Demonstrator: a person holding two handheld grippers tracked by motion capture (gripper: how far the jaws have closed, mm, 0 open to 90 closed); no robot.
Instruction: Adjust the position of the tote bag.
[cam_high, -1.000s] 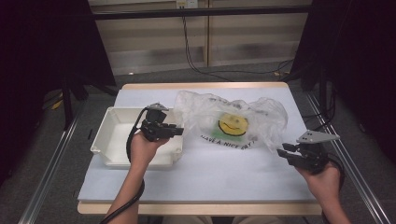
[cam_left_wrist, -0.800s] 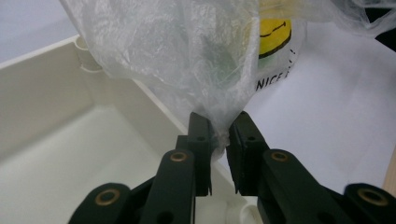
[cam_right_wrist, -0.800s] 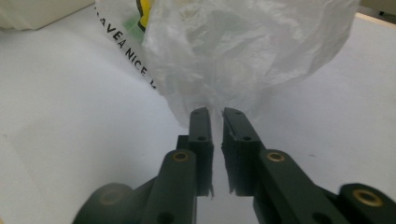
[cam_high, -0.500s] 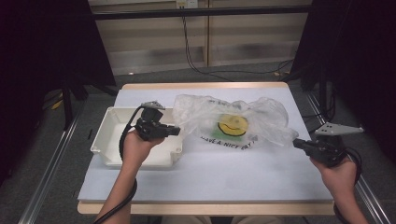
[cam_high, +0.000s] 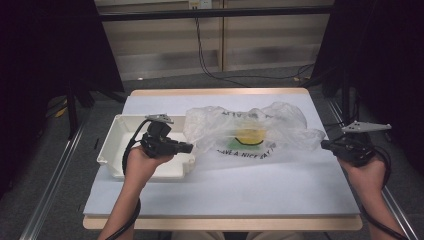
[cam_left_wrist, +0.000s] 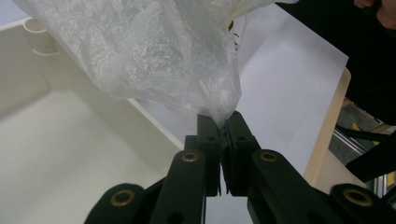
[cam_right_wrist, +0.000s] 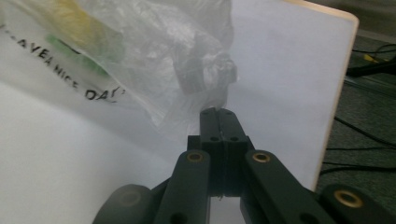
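The plastic bag (cam_high: 250, 131) lies spread on the tabletop (cam_high: 225, 190) beside the white tray (cam_high: 112, 150). The left hand-held gripper (cam_high: 190, 147) clamps its left edge; the right hand-held gripper (cam_high: 324, 145) clamps its right edge. Both sets of jaws are closed on plastic.

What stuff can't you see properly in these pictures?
- Yellow thing inside the plastic bag: high view, crinkly plastic blurs it; what it is stays unclear.
- Bag lettering: right gripper view, cut off by the left edge.
- White tray: high view, left gripper and hand cover part of it.
- Right gripper: pinched bag edge hidden between shut jaws.
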